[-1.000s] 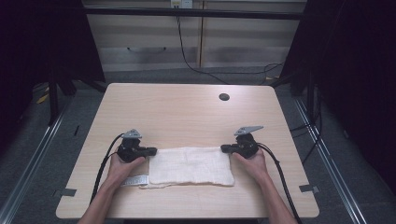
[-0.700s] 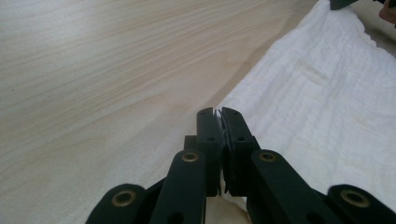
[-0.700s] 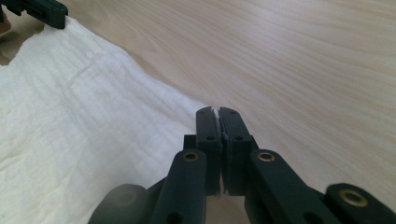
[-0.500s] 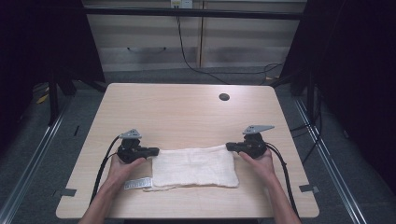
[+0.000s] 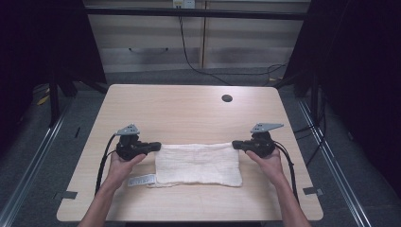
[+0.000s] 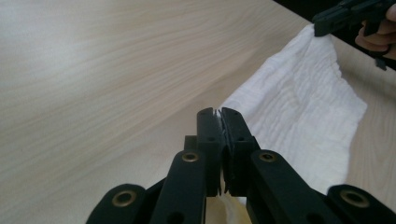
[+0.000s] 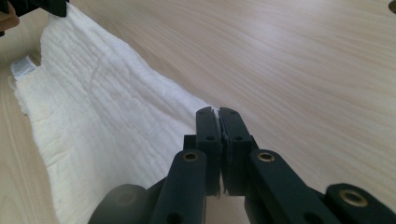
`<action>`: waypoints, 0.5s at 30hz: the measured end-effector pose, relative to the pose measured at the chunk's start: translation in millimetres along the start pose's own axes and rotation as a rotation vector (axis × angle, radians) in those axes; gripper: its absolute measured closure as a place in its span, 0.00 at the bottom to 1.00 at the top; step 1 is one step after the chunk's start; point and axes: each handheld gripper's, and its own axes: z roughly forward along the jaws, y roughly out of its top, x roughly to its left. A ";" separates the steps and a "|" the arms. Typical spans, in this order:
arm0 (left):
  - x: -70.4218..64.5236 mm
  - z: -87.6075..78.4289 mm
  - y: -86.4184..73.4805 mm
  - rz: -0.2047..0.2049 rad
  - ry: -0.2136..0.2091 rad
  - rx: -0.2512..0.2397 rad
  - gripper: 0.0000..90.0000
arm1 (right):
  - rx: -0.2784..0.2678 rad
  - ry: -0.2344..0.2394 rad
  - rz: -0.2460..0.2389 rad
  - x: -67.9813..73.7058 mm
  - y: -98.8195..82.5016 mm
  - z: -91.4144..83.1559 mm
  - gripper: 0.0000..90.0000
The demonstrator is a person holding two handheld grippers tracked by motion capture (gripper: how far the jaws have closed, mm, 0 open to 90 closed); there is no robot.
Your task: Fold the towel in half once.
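White cloth (image 5: 197, 163) on the pale wooden table (image 5: 189, 113), toward the near edge, spread flat between the two hands, long side running left to right. Small label (image 5: 142, 180) sticking out at its near left corner, flat on the wood.

Left gripper (image 5: 156, 146) at the cloth's far left corner, pointing inward; jaws pressed together on the fabric, a thin white edge pinched between the tips, as seen up close in the left gripper view (image 6: 218, 114). Cloth (image 6: 299, 116) running off from those tips across the wood toward the other gripper (image 6: 327, 21), which has the opposite corner raised a little off the table.

Right gripper (image 5: 236, 145) at the far right corner, mirrored; jaws likewise clamped narrow on the cloth, a sliver of white showing between the tips in the right gripper view (image 7: 218, 113). Cloth (image 7: 102, 126) stretched away from there to the left gripper (image 7: 51, 7) at the top left, label (image 7: 21, 67) near that end.

Far edge of the cloth pulled fairly straight between both grips; near edge lying loose and slightly wavy. Round dark hole (image 5: 227, 98) in the table well beyond the cloth, toward the far right. Black cables trailing from each gripper back along the forearms.
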 end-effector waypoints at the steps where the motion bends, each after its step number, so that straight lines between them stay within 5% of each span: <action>1: -0.9 -0.8 0.8 -0.003 -0.005 -0.006 0.97 | -0.001 0.002 -0.006 0.1 1.9 -1.5 0.97; 5: -3.3 -3.5 1.6 -0.002 -0.003 -0.009 0.97 | -0.011 0.002 -0.020 1.4 6.5 -8.1 0.97; 11: 2.4 10.1 -8.5 -0.006 0.029 0.061 0.97 | 0.009 -0.008 -0.024 0.5 3.0 -7.0 0.97; 15: 4.9 16.6 -11.4 -0.018 0.042 0.081 0.97 | -0.026 0.006 -0.043 3.8 4.0 -9.9 0.97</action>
